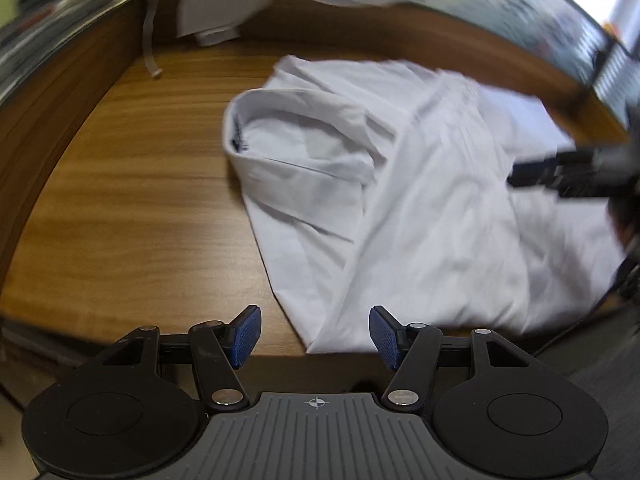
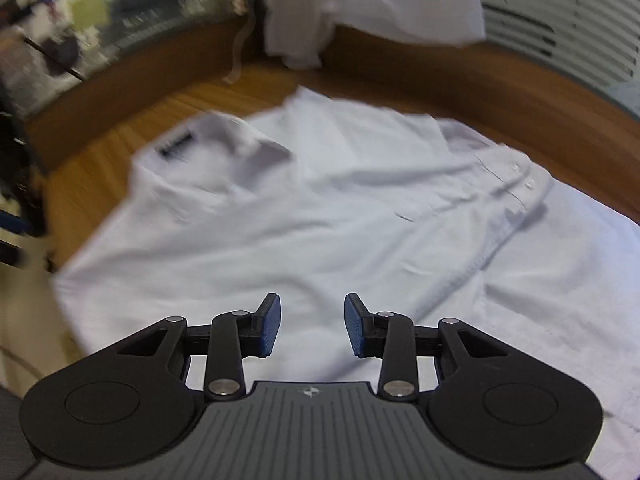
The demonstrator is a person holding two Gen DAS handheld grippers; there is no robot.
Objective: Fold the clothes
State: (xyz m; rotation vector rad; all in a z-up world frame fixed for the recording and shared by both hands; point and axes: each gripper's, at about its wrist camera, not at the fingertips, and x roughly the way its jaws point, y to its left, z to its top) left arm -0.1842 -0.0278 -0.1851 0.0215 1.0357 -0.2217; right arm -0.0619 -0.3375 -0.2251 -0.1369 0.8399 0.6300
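Observation:
A white collared shirt [image 1: 400,184] lies partly folded on the wooden table [image 1: 132,200], collar to the left. My left gripper [image 1: 315,334] is open and empty, just short of the shirt's near corner at the table's front edge. The right gripper shows in the left wrist view [image 1: 516,174] at the right, over the shirt. In the right wrist view the shirt [image 2: 320,232] fills the middle, with its collar label at upper left and buttoned cuff at right. My right gripper [image 2: 312,330] is open and empty, low over the cloth.
More white garments [image 1: 224,0] hang or pile against the wooden back wall [image 1: 400,36], also in the right wrist view [image 2: 372,4]. A pale strap [image 1: 150,40] dangles at the back left. Cluttered shelves [image 2: 80,24] stand beyond the table.

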